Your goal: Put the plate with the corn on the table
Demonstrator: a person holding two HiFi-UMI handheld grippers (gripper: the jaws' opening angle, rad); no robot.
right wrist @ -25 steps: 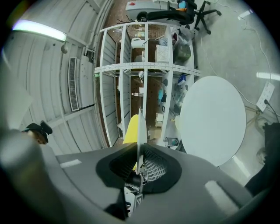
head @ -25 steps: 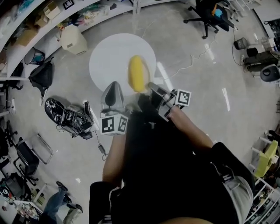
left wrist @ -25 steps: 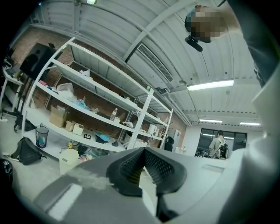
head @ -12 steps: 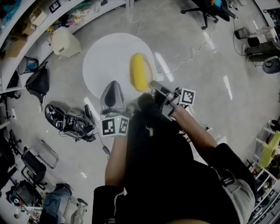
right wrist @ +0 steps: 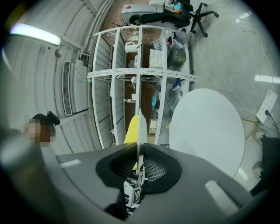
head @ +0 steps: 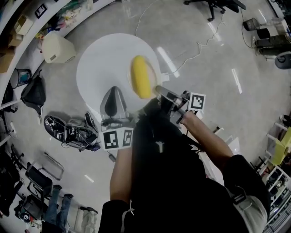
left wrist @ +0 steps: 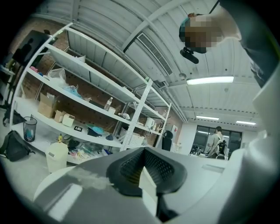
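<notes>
A yellow corn cob [head: 142, 76] lies on a thin white plate that is hard to tell from the round white table [head: 97, 63] below it. My right gripper [head: 160, 92] is shut on the plate's near rim and holds it over the table's right part. In the right gripper view the plate [right wrist: 139, 129] runs edge-on between the jaws, with the corn [right wrist: 131, 130] on its left and the table [right wrist: 210, 127] beyond. My left gripper [head: 113, 102] is shut and holds nothing, at the table's near edge. In its own view the left gripper [left wrist: 146, 173] points at the shelves.
White shelving [head: 27, 22] curves round the far left. On the floor there are a beige bin [head: 57, 48], a black bag [head: 34, 93], a heap of cables and gear [head: 68, 129] and a white cord [head: 195, 52]. An office chair [head: 213, 5] stands far right.
The view has drawn nearer to the table, which now looks larger and lies further under the grippers. The plate with the corn stays in my right gripper.
</notes>
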